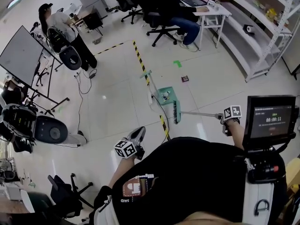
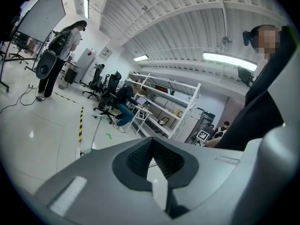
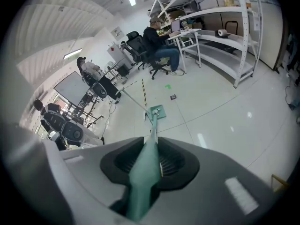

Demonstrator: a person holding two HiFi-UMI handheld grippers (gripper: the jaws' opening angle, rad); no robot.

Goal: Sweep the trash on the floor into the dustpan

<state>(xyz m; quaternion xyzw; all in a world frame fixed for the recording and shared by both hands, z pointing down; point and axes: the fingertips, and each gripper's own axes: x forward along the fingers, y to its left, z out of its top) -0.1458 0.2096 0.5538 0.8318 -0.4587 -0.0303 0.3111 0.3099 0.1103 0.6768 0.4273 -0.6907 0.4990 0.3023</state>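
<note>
In the head view a teal broom [image 1: 176, 112] rests its bristles on the white floor, right beside a teal dustpan [image 1: 165, 95] that sits on the yellow-black floor tape. The dustpan's long handle [image 1: 146, 75] leans away from me. My right gripper [image 1: 224, 117] is shut on the end of the broom handle [image 3: 146, 165], which runs down to the dustpan [image 3: 158, 110]. A small dark piece of trash [image 1: 185, 78] [image 3: 173, 96] lies beyond the dustpan. My left gripper [image 1: 137, 137] hangs near my body, shut with nothing in it [image 2: 151, 146].
A green mark [image 1: 177, 63] is on the floor past the trash. A seated person on an office chair [image 1: 161, 22], a white desk [image 1: 213, 14] and metal shelving [image 1: 262, 36] stand at the back right. A standing person [image 1: 65, 32] and floor cables [image 1: 82, 97] are at the left. A monitor [image 1: 271, 118] stands at my right.
</note>
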